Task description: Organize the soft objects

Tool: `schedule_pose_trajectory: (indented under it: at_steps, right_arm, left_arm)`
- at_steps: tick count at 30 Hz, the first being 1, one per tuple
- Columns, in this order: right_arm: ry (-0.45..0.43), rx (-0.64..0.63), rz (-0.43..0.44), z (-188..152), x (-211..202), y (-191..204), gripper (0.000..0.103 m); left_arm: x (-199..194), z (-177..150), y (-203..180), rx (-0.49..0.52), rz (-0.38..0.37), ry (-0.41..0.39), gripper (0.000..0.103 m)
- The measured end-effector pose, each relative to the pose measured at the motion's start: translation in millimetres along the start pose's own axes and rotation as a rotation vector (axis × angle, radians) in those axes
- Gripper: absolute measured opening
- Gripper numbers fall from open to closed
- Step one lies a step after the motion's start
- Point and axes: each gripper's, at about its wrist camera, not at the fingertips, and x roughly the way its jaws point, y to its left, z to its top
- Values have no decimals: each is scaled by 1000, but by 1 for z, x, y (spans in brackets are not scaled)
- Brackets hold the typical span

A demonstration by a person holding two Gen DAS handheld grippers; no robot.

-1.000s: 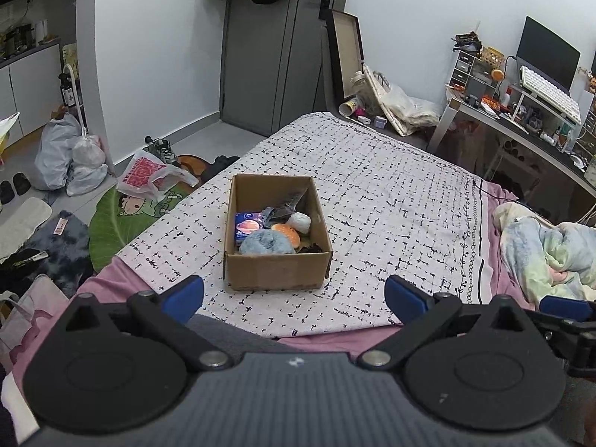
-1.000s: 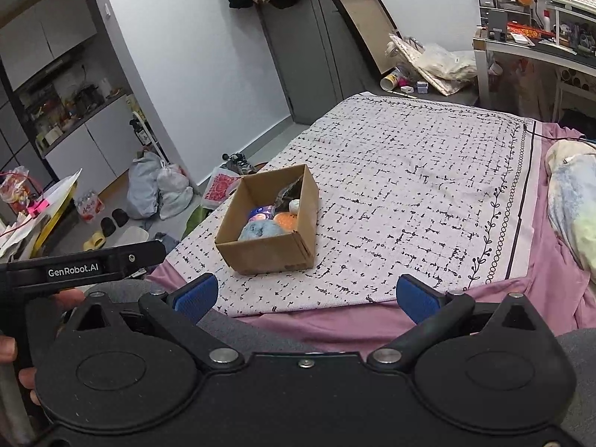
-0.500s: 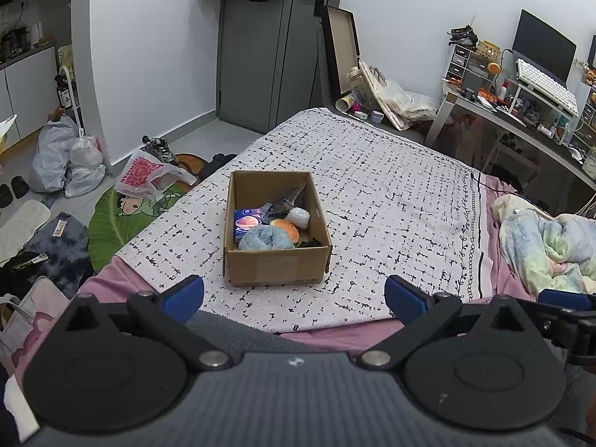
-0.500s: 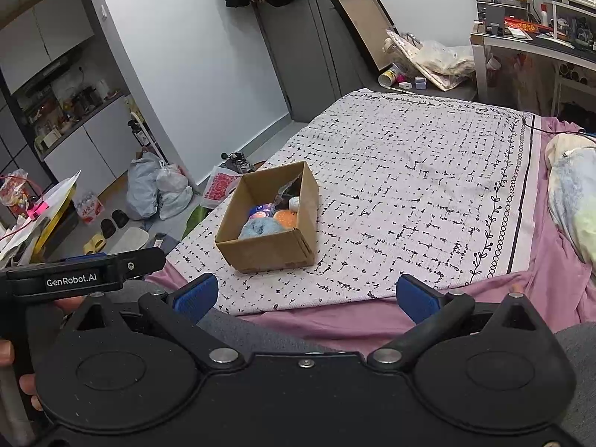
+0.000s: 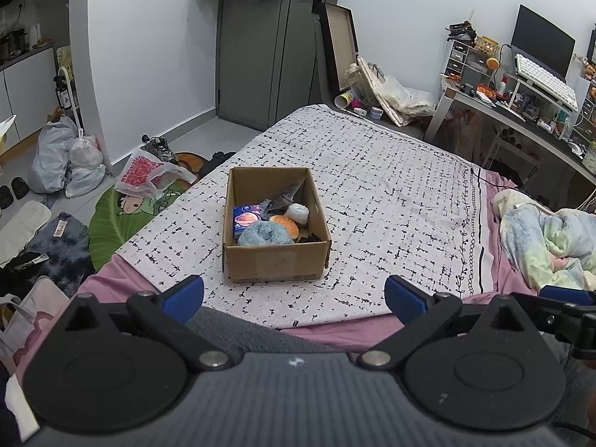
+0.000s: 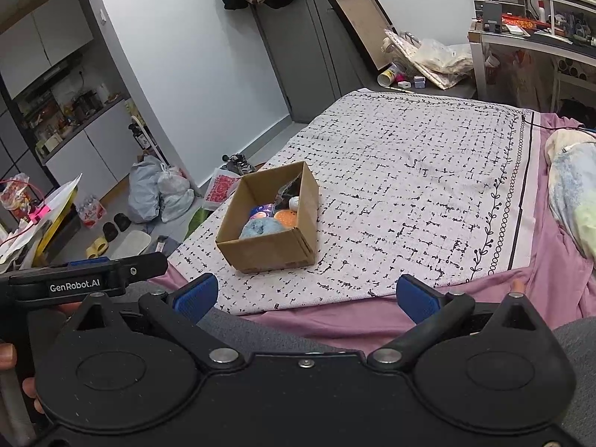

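An open cardboard box [image 5: 275,260] [image 6: 268,249] sits on the patterned bedspread [image 5: 391,193] near the bed's left front corner. Inside lie a fluffy blue toy [image 5: 265,233] [image 6: 260,228], an orange spotted toy [image 5: 285,222] [image 6: 286,217], a white ball [image 5: 298,213], a blue packet [image 5: 244,218] and a dark wrapper [image 5: 283,197]. My left gripper [image 5: 294,294] is open and empty, short of the box. My right gripper [image 6: 305,294] is open and empty, further back and to the right of the box.
A crumpled pastel blanket [image 5: 551,238] lies at the bed's right side. A desk [image 5: 521,111] with a monitor and keyboard stands at the far right. Bags [image 5: 67,160], shoes and a green mat [image 5: 123,216] clutter the floor on the left. A grey door [image 5: 260,44] is beyond.
Both views have shifted slightly, the box sits a touch lower and nearer in the frames. Both grippers stay open and empty.
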Motion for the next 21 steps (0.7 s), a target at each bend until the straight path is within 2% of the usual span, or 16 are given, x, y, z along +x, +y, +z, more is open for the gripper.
schedule_pose_trajectory:
  at_steps: [21]
  right_arm:
    - [0,5,-4,-1,1,-3,103]
  left_arm:
    - [0,0,1,12,6,2,102]
